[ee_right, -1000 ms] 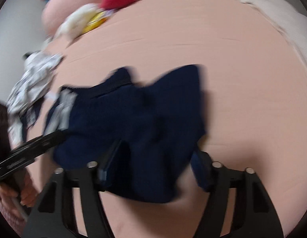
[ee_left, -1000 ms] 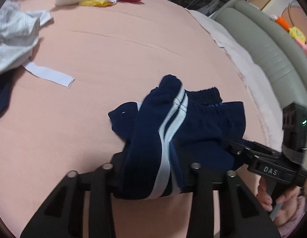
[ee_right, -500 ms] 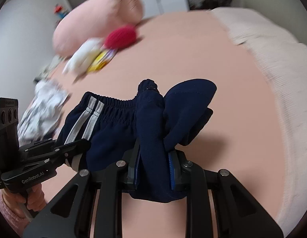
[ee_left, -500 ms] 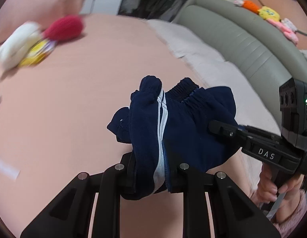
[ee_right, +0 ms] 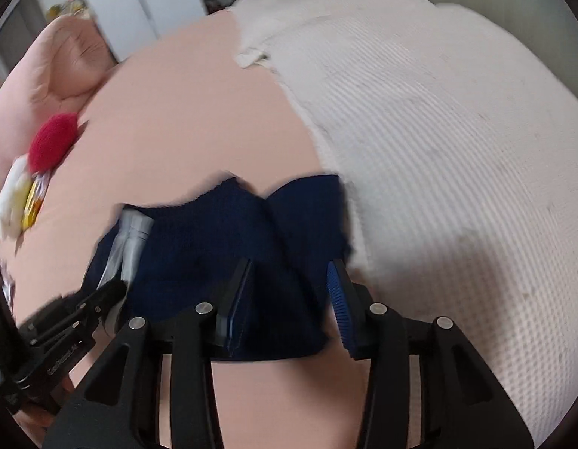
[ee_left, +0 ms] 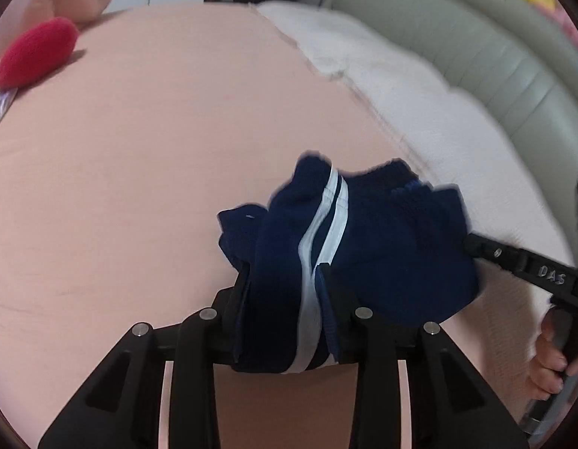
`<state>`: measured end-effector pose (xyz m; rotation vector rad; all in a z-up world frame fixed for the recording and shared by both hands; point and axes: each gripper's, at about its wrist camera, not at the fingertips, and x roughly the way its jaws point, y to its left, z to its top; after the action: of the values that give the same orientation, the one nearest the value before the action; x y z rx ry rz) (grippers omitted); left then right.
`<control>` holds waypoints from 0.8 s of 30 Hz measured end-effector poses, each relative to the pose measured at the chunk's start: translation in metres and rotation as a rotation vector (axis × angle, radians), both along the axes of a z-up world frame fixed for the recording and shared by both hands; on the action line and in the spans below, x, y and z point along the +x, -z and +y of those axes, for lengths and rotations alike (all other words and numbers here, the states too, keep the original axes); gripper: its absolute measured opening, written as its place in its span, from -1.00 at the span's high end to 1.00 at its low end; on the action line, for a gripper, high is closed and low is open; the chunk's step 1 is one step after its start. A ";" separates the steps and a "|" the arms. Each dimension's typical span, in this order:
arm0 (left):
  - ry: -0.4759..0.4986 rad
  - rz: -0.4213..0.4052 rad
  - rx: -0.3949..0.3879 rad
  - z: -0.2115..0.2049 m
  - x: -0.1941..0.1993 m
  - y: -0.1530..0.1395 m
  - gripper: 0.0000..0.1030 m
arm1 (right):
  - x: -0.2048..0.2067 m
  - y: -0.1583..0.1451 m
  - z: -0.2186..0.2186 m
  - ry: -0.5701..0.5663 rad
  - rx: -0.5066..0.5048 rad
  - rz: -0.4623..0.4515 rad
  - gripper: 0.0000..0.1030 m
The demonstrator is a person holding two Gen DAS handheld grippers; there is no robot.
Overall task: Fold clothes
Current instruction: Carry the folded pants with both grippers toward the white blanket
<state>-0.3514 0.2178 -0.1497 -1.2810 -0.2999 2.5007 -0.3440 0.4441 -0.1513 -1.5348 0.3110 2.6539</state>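
Navy shorts with white side stripes hang bunched between both grippers above the pink bed sheet. My left gripper is shut on the striped side of the shorts. In the right wrist view my right gripper has its jaws parted, with the other side of the shorts lying between them. The right gripper also shows at the right edge of the left wrist view. The left gripper shows at the lower left of the right wrist view.
A white textured blanket covers the bed's right side. A red plush, a pink pillow and a white and yellow toy lie at the far left. A grey padded headboard runs along the right.
Both grippers have carried the shorts to the right, towards the white blanket. The right gripper's jaws, shut on the shorts before, now stand apart. The grey clothes have left the view.
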 end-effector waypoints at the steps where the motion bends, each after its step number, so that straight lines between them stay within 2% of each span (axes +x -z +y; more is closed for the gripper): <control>1: -0.003 0.039 0.002 -0.003 0.003 -0.008 0.22 | 0.001 -0.004 -0.003 -0.010 0.005 0.017 0.17; 3: 0.032 0.105 0.010 -0.002 0.006 -0.024 0.19 | 0.003 -0.012 -0.008 -0.030 0.015 0.051 0.11; 5: 0.162 0.131 -0.006 0.013 0.002 -0.028 0.19 | 0.005 -0.020 -0.013 -0.051 0.025 0.084 0.10; 9: 0.260 0.054 -0.110 0.042 -0.015 0.002 0.19 | -0.002 0.006 -0.032 -0.120 0.068 -0.014 0.10; 11: 0.267 0.029 -0.154 0.045 -0.019 0.021 0.19 | -0.002 0.018 -0.034 -0.133 0.123 -0.059 0.10; 13: 0.272 0.035 -0.146 0.040 -0.018 0.027 0.25 | -0.004 0.026 -0.037 -0.137 0.164 -0.075 0.09; 15: 0.267 0.027 -0.137 0.035 -0.024 0.029 0.42 | -0.007 0.030 -0.032 -0.122 0.159 -0.091 0.04; 16: 0.267 0.021 -0.133 0.031 -0.026 0.029 0.44 | -0.008 0.030 -0.030 -0.116 0.147 -0.096 0.04; 22: 0.278 0.037 -0.165 0.040 -0.022 0.035 0.45 | -0.009 0.034 -0.029 -0.108 0.152 -0.098 0.00; 24: 0.276 0.044 -0.169 0.036 -0.012 0.028 0.43 | -0.010 0.033 -0.032 -0.107 0.164 -0.096 -0.02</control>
<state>-0.3638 0.2540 -0.1772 -1.2327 0.0956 2.3514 -0.3539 0.4125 -0.1848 -1.6624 0.0055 2.5954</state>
